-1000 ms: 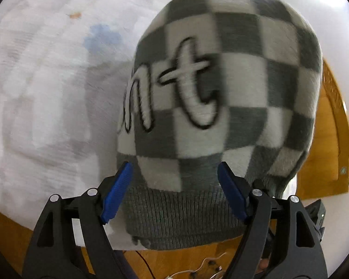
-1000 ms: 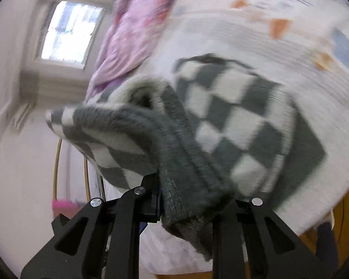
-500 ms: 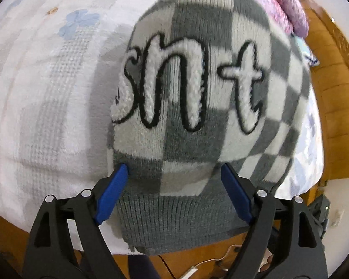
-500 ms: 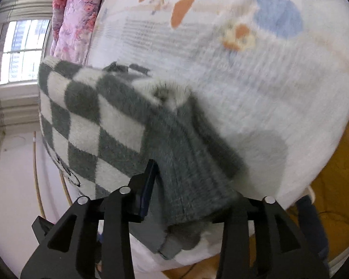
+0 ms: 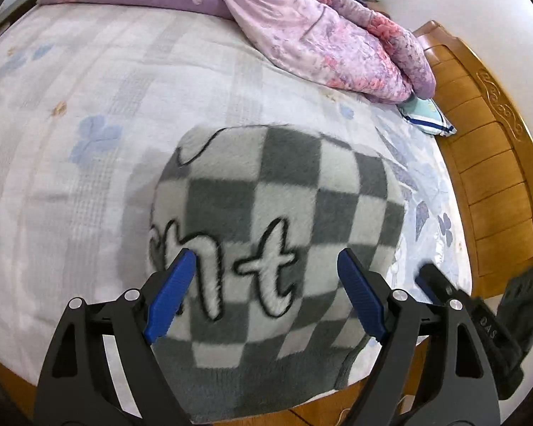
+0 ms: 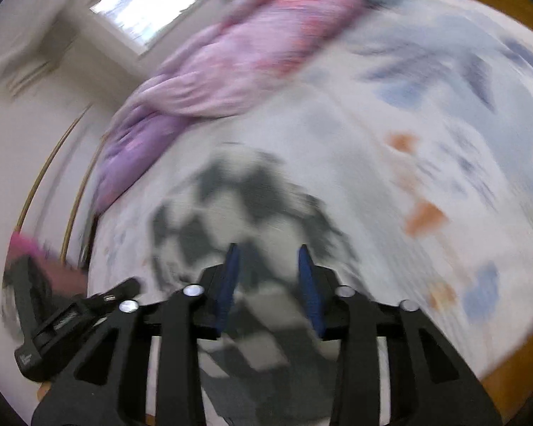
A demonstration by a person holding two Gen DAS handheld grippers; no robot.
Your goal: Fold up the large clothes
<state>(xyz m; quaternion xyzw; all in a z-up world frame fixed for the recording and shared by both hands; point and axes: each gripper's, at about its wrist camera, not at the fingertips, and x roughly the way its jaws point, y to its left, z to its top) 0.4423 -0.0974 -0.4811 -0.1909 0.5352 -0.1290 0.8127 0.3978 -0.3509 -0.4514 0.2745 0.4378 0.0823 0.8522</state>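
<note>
A bed [image 5: 131,81] with a white flowery sheet, a folded grey and white checked sweater [image 5: 277,220] on its near edge, a pink and purple quilt [image 5: 309,25] far behind the sweater

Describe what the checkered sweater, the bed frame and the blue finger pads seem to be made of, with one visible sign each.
Checkered sweater: fuzzy knit, probably wool or acrylic; soft nap, raised fluffy lettering.
Bed frame: wood, glossy orange-brown varnish; carved scroll and panel lines.
Blue finger pads: likely moulded plastic or rubber, matte; fine ribs show across the face.
</note>
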